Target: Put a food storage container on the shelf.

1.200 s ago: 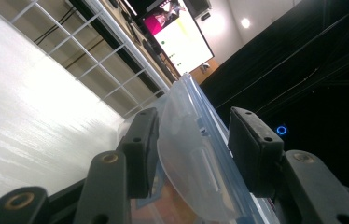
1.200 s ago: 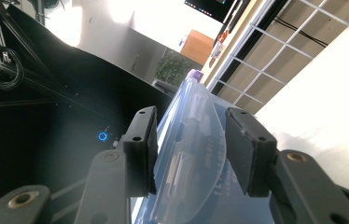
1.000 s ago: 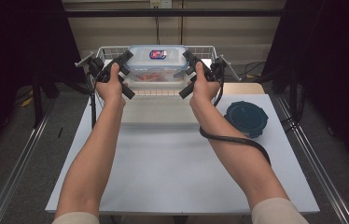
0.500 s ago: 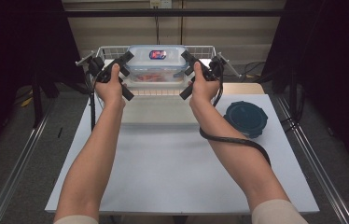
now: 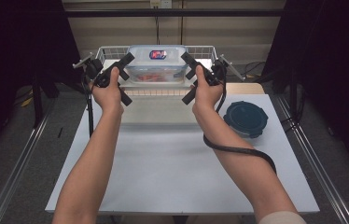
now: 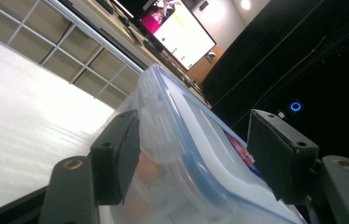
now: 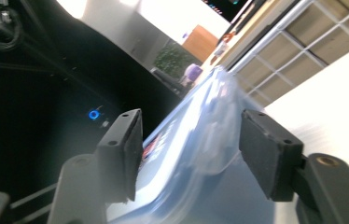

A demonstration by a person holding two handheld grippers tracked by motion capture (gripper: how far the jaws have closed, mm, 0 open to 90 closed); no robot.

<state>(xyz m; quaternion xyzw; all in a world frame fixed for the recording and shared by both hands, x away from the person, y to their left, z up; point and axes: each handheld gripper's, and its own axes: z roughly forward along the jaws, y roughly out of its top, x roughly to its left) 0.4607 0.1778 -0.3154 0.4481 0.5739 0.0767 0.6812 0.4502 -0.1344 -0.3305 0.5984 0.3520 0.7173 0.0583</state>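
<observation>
**At the far edge of the tabletop: container between two opened hand-held grippers**

At the back of the tabletop (image 5: 163, 158), the clear plastic container (image 5: 156, 65) with a blue-rimmed lid sits inside a white wire basket (image 5: 107, 51). The left hand-held gripper (image 5: 121, 70) is at the container's left end; its jaws have just been opening, and the left gripper view shows the container's edge between them, one pad (image 6: 116, 158) touching or nearly touching the wall, the other clear. The right hand-held gripper (image 5: 189, 67) flanks the right end, jaws also just opening, with the rim between them and gaps on both sides. A dark round lid (image 5: 246, 119) lies well apart to the right. The container's contents are blurred, only reddish shapes showing.
</observation>
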